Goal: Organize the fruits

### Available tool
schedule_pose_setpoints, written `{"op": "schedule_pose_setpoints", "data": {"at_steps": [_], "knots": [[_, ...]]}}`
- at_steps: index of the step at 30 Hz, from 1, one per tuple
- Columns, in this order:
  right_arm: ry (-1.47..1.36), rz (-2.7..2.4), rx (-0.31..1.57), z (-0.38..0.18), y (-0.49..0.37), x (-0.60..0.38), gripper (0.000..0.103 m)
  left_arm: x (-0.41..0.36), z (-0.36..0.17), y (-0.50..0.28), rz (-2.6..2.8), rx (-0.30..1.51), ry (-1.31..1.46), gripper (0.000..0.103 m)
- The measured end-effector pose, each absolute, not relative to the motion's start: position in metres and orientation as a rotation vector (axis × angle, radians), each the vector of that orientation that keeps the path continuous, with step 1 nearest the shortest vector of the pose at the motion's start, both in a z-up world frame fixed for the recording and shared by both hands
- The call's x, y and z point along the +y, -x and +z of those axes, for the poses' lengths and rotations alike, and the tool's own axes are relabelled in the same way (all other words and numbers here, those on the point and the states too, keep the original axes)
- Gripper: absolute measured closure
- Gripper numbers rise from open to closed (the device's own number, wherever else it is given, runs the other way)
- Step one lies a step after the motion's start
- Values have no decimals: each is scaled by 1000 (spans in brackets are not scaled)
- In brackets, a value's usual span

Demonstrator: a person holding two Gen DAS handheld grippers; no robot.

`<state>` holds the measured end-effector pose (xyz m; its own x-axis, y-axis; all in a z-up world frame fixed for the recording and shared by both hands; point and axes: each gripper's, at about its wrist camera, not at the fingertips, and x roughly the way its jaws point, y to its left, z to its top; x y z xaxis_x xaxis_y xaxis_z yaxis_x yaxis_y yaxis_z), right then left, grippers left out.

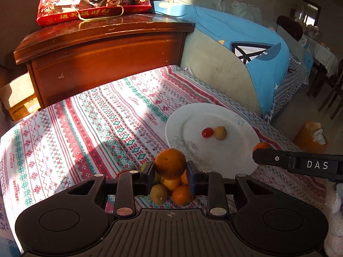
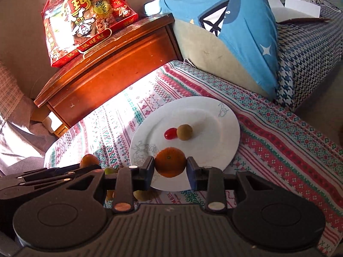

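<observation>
I see the patterned tablecloth (image 2: 268,141) covering the whole work surface; its far edge butts against the wooden cabinet (image 2: 111,68) on the left and the sofa arm with the blue cushion (image 2: 246,32) on the right. A red snack bag (image 2: 85,19) sits on the cabinet top. The broad stretch of cloth left of the plate, seen from my left wrist camera, is free room for moving.

White plate (image 1: 233,117) lies near the cloth's right-hand edge, close under the sofa arm. On it, touching each other: a small brownish-green fruit (image 2: 184,132) and a red cherry tomato (image 2: 170,133). The rest of the plate surface is bare.

My left gripper (image 1: 170,167) pinches an orange (image 1: 170,163), lifted above the fruit pile (image 1: 171,190) of oranges and greenish fruits on the cloth, just off the plate's near rim.

My right gripper (image 2: 170,167) pinches a second orange (image 2: 170,165), held over the plate's near rim. In the left view its finger (image 1: 276,158) reaches in from the right, at the plate's right edge.
</observation>
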<state>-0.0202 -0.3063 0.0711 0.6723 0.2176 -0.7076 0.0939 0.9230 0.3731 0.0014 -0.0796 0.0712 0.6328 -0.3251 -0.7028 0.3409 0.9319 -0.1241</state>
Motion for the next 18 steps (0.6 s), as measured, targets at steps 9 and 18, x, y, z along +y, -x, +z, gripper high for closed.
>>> {"op": "schedule_pose_setpoints", "data": {"at_steps": [9,18], "knots": [[-447,20,893,54,-3,-317,70,-113,53,-30,-427,846,-34,74],[-502,-11,924,40,-13,-327,70,-135,36,-49,-445,880,-21,74]]}}
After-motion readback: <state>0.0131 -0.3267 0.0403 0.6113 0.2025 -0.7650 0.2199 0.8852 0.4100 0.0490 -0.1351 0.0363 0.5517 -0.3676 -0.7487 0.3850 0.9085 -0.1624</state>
